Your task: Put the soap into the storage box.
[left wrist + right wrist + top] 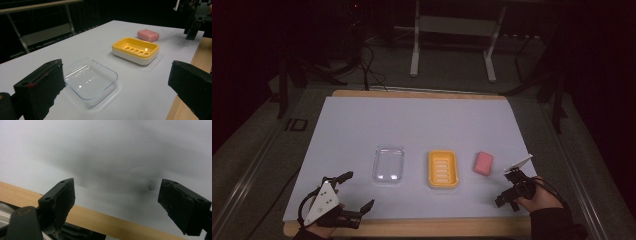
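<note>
A clear plastic lid or tray [388, 164] [90, 80] lies left of centre on the white table sheet [412, 125]. To its right sits a yellow soap dish [443, 169] [135, 50] on a white base, and further right a pink soap bar [483, 163] [148, 35]. My left gripper [358, 191] [112, 90] is open near the front left edge, jaws wide and empty, facing the clear tray. My right gripper [507, 199] [116, 202] is open at the front right, tilted down over the sheet beside the soap bar, with nothing between its jaws.
The wooden table edge [412, 227] [105, 220] runs along the front. A metal table frame [452, 30] and cables [367, 65] stand on the dark floor beyond the far edge.
</note>
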Action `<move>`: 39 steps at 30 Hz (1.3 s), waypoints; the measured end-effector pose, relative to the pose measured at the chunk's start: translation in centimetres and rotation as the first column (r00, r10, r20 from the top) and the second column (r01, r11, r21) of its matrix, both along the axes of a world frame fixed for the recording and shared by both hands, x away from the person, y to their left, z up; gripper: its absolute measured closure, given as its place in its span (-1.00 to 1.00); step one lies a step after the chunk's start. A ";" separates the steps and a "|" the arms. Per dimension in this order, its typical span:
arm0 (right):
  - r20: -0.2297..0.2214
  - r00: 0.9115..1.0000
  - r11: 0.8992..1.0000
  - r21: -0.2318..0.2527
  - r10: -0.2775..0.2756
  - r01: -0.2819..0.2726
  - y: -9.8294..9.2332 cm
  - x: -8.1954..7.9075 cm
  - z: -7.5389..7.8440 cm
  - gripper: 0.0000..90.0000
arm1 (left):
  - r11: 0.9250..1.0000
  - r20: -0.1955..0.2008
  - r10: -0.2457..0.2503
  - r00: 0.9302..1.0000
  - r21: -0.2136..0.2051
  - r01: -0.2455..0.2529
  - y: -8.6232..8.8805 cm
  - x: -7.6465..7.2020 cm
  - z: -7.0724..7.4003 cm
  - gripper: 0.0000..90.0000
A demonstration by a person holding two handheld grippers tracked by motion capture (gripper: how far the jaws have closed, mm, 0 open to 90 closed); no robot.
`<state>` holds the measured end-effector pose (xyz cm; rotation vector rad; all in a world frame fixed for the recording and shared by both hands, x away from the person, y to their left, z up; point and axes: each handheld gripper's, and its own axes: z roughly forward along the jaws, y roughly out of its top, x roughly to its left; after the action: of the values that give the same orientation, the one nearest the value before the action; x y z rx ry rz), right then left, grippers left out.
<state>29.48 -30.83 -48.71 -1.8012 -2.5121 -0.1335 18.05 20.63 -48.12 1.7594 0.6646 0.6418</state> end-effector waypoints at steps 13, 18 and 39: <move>-0.017 0.999 0.999 0.014 0.045 -0.045 3.0 0.3 0.1 -0.58 | 1.000 0.001 -0.005 1.000 0.010 0.005 -0.1 -0.1 0.0 -0.98; 0.008 0.996 0.996 0.009 0.088 -0.088 4.3 0.3 0.1 -0.58 | 1.000 0.002 -0.001 1.000 0.011 0.001 -0.1 -0.1 0.0 -0.98; 0.035 0.995 0.996 0.015 0.088 -0.089 6.3 2.7 1.1 -0.78 | 1.000 0.012 0.013 1.000 0.011 -0.013 0.1 -0.1 0.1 -0.98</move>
<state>32.14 -24.50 -47.62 -1.6923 -2.6012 -0.1823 17.94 20.74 -48.06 1.7615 0.6659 0.6655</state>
